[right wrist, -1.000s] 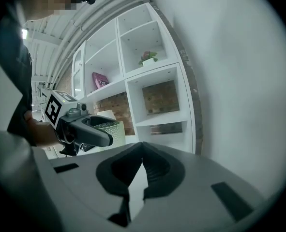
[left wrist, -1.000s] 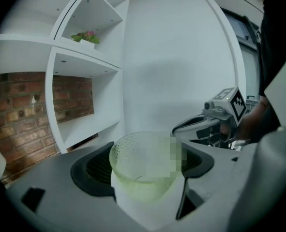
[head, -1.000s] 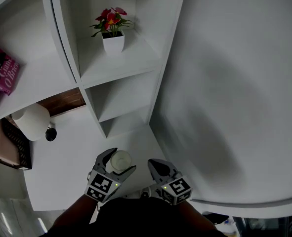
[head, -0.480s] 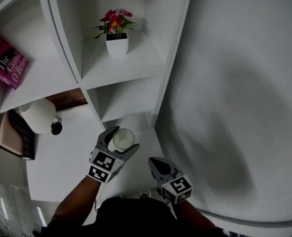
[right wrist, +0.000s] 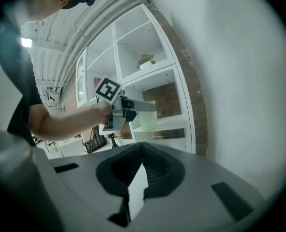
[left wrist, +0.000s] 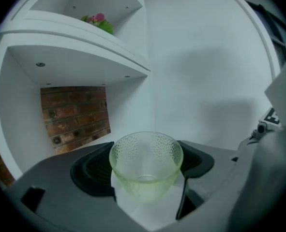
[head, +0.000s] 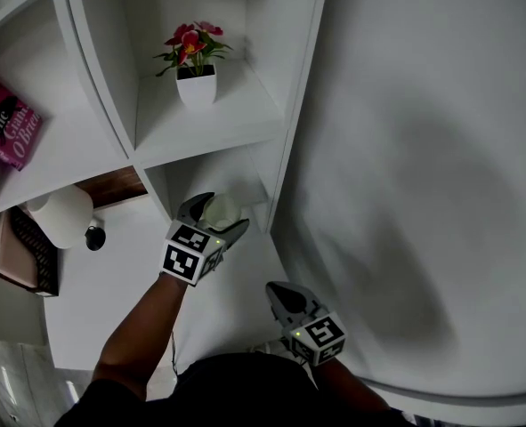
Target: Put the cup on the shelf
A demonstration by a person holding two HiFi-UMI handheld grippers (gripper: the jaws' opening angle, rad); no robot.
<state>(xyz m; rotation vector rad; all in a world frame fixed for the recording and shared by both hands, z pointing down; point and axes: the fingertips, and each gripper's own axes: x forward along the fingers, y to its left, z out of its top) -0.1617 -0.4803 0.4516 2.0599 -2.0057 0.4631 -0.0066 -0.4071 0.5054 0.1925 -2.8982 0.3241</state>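
Since the earlier frame, the left hand-held gripper (head: pixel 211 224) has risen from above the desk (head: pixel 111 292) and moved farther away, up to the white shelf (head: pixel 245 127). It is clenched on the cup (head: pixel 220 210), a pale green dimpled glass standing upright between its dark pads. The cup is at the mouth of the compartment just under the one with the potted flower (head: pixel 194 66). The left gripper view shows a brick back wall (left wrist: pixel 75 117) in that compartment. The right hand-held gripper (head: pixel 282 295) hangs low and near, right of the left arm, its jaws pressed together on nothing. A pink book (head: pixel 4 123) lies on a shelf at far left.
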